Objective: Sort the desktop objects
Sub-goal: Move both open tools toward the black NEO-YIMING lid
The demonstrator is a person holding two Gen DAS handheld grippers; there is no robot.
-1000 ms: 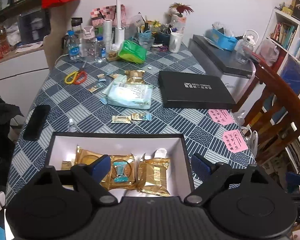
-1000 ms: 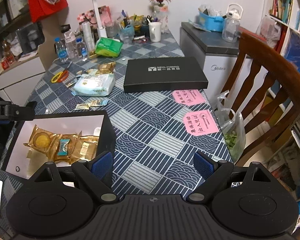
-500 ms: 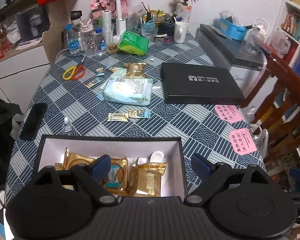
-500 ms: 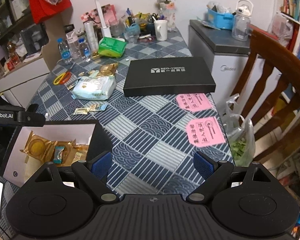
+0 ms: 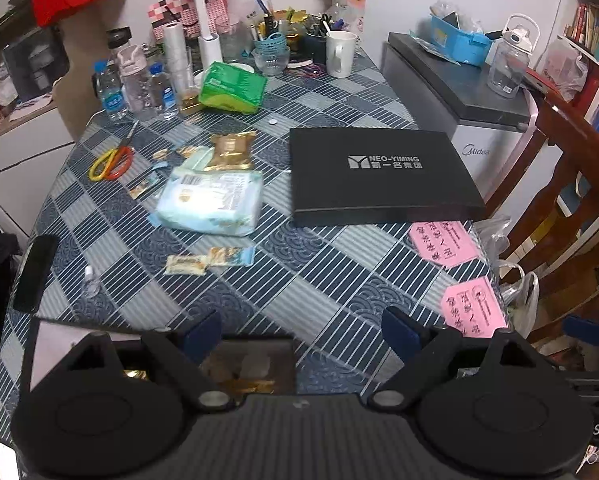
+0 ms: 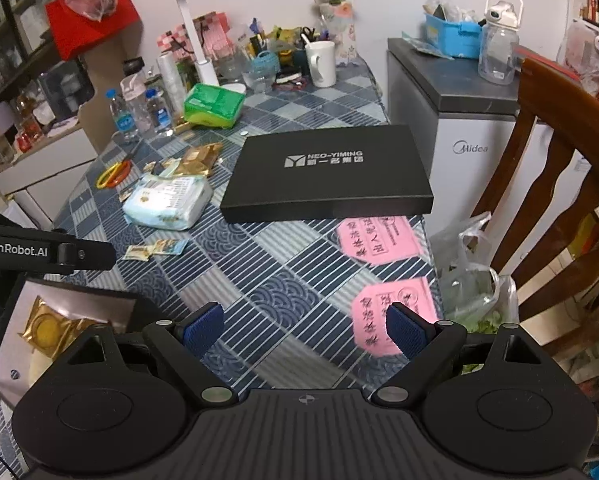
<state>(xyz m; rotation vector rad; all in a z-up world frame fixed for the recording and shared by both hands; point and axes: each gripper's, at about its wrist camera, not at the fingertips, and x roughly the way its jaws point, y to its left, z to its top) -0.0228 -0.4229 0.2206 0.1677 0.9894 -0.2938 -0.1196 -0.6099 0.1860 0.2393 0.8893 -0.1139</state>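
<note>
Hiding most of open box (image 5: 283, 364), left gripper (image 5: 299, 332), right gripper (image 6: 305, 328): fingers apart, empty.

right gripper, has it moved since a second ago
Yes. The right gripper has advanced across the table toward the black lid, leaving the open box behind at left.

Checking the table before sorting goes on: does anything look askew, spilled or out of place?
Nothing is spilled. The black phone overhangs the table's left edge, and small snack packets lie loose around the tissue pack. The scissors lie among wrappers.
</note>
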